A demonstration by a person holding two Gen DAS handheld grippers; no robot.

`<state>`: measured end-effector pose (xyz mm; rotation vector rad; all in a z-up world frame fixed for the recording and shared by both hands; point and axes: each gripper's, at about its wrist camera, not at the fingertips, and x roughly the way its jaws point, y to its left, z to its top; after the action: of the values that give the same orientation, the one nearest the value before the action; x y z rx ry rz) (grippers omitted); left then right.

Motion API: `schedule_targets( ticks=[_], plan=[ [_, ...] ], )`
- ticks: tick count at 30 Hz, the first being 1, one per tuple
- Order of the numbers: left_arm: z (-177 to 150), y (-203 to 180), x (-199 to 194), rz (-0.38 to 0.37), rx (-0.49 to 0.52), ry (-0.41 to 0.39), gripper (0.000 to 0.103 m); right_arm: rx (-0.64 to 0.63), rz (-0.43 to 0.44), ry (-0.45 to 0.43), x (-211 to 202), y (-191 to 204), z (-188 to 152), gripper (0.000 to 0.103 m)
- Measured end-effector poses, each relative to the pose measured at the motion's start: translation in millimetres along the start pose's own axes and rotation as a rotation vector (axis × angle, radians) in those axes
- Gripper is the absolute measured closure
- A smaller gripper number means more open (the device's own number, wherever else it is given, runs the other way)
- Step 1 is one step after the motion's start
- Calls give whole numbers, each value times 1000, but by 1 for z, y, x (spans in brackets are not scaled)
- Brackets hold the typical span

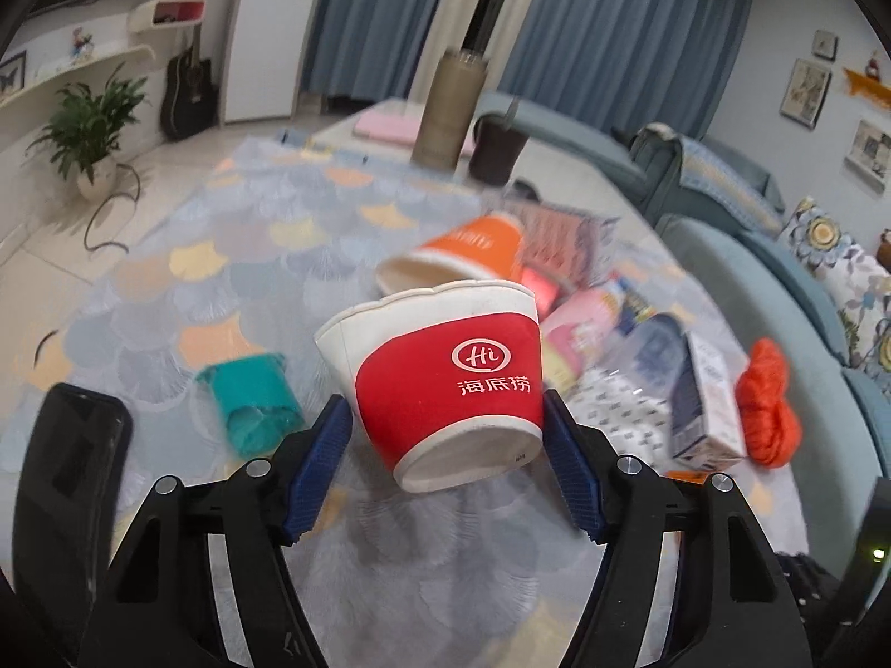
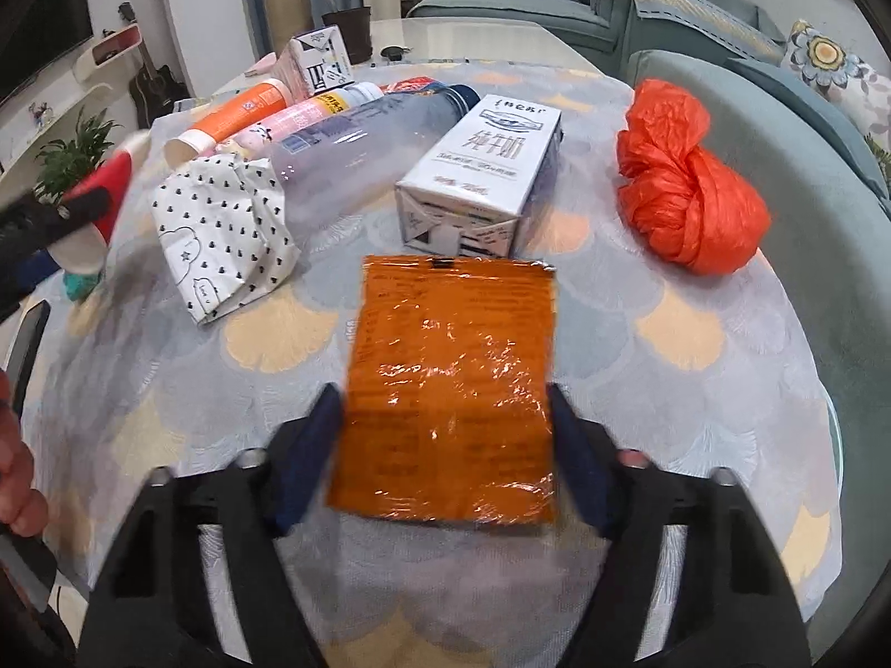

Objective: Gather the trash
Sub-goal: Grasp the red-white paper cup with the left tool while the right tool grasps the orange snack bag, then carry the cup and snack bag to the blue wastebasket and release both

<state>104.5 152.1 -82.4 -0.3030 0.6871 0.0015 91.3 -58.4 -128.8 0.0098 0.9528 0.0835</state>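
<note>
My left gripper (image 1: 448, 423) is shut on a red and white paper cup (image 1: 445, 378), tilted, held above the table. That cup also shows at the left edge of the right wrist view (image 2: 103, 189). My right gripper (image 2: 445, 417) is shut on a flat orange foil packet (image 2: 451, 389), held just above the tablecloth. Other trash lies on the table: an orange paper cup (image 1: 468, 256), a white milk carton (image 2: 484, 172), a clear plastic bottle (image 2: 356, 145), a crumpled dotted paper bag (image 2: 228, 239), an orange plastic bag (image 2: 685, 183) and a teal cup (image 1: 253, 401).
A black phone (image 1: 67, 479) lies at the table's left edge. A tall tan flask (image 1: 451, 111) and a dark cup (image 1: 495, 150) stand at the far end. A blue sofa (image 2: 835, 211) runs along the right side. A potted plant (image 1: 89, 133) stands on the floor.
</note>
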Motion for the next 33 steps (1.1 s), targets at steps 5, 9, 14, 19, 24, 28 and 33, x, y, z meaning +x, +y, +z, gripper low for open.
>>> schedule_targets(
  ticks=[5,9,14,19,24,28,33],
  plan=[
    [3,-22,-25,-44,46,-57,36,2,26,-21,-7,-5,-2,69],
    [4,-48,-43,-91,105,-104,36,12,25,-73,-22,-15,-2,74],
    [4,-91,-63,-184,174,-144,36,59,34,-180,-60,-46,2,74],
    [2,-142,-75,-282,236,-172,36,107,-33,-304,-108,-92,3,75],
    [-7,-199,-76,-377,295,-181,36,193,-128,-374,-145,-152,2,75],
    [-23,-253,-72,-463,358,-161,36,307,-221,-363,-152,-210,-10,75],
    [-51,-316,-48,-559,429,-76,36,446,-306,-293,-138,-269,-25,75]
  ],
)
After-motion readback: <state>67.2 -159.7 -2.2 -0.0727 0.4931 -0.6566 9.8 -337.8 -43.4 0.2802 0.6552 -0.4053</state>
